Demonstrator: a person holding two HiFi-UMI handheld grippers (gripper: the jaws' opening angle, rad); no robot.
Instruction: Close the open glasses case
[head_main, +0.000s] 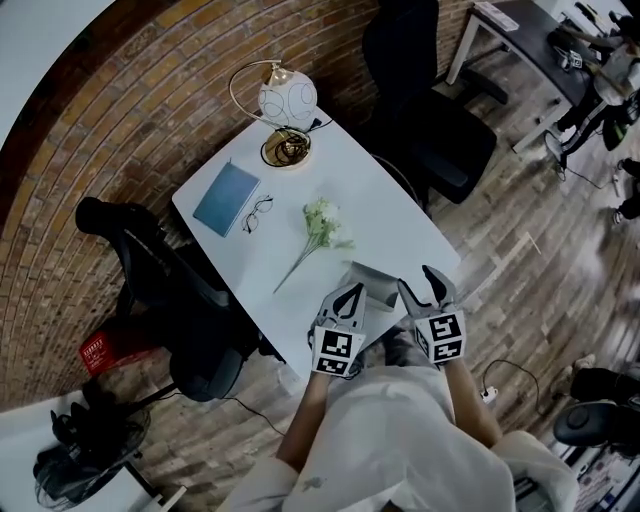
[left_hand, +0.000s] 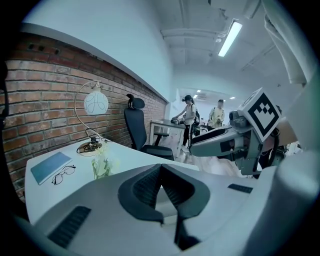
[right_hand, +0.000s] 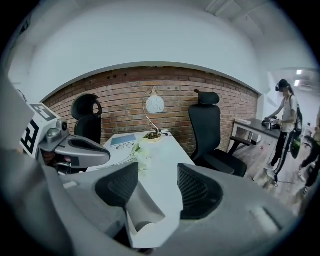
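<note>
The open glasses case (head_main: 372, 282), pale grey, lies near the front edge of the white table (head_main: 400, 225). My left gripper (head_main: 350, 292) hovers at the case's left side with its fingertips together; in the left gripper view (left_hand: 160, 167) the pads meet at the tip and hold nothing that I can see. My right gripper (head_main: 420, 280) is at the case's right end with its jaws apart. In the right gripper view the case (right_hand: 142, 210) sits low between the open jaws (right_hand: 157, 187), its lid raised toward the left pad.
Farther back on the table lie a white flower sprig (head_main: 322, 225), spectacles (head_main: 257, 213), a blue notebook (head_main: 227, 198) and a globe lamp (head_main: 287, 100). Black office chairs stand left (head_main: 190, 300) and right (head_main: 430, 130) of the table. People (left_hand: 189, 117) stand at a far desk.
</note>
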